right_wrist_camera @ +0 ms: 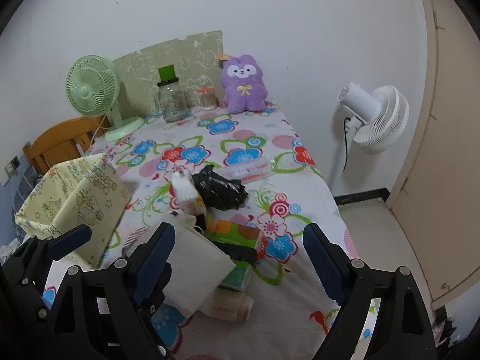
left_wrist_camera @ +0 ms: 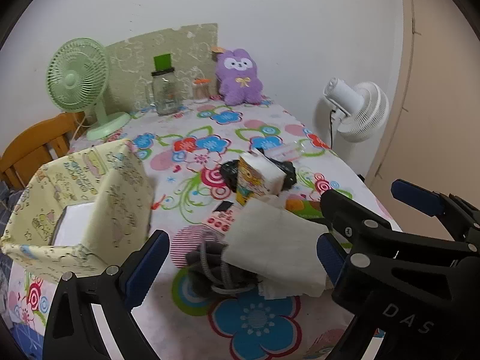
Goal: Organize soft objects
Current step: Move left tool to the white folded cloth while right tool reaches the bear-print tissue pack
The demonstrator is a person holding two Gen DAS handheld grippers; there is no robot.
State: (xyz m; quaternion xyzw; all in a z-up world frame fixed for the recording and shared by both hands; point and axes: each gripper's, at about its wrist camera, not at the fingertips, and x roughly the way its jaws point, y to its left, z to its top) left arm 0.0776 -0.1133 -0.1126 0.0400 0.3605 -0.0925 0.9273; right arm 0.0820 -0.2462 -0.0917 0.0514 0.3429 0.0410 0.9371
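A crumpled white cloth (left_wrist_camera: pixel 276 249) lies over a grey corded pouch (left_wrist_camera: pixel 207 267) on the flowered tablecloth (left_wrist_camera: pixel 180 327). My left gripper (left_wrist_camera: pixel 240 258) stands open around both, its pads not pressing. My right gripper (right_wrist_camera: pixel 240 255) is open just right of it, over the white cloth (right_wrist_camera: pixel 195 270), a green tissue pack (right_wrist_camera: pixel 237 234) and a cream jar (right_wrist_camera: pixel 231 307) lying on its side. It also shows in the left wrist view as the right gripper (left_wrist_camera: pixel 372 201). Further back lie a white and yellow tissue pack (left_wrist_camera: pixel 258 177) and a black plastic bag (right_wrist_camera: pixel 219 192). A purple plush (left_wrist_camera: pixel 238 78) sits at the far edge.
A yellow fabric basket (left_wrist_camera: pixel 120 198) with a white box (left_wrist_camera: pixel 75 222) inside stands at left. At the back are a green fan (left_wrist_camera: pixel 78 81), a glass jar (left_wrist_camera: pixel 165 93) and a small orange-lidded jar (left_wrist_camera: pixel 201 90). A white standing fan (right_wrist_camera: pixel 372 117) is off the table's right edge, a wooden chair (left_wrist_camera: pixel 33 150) at left.
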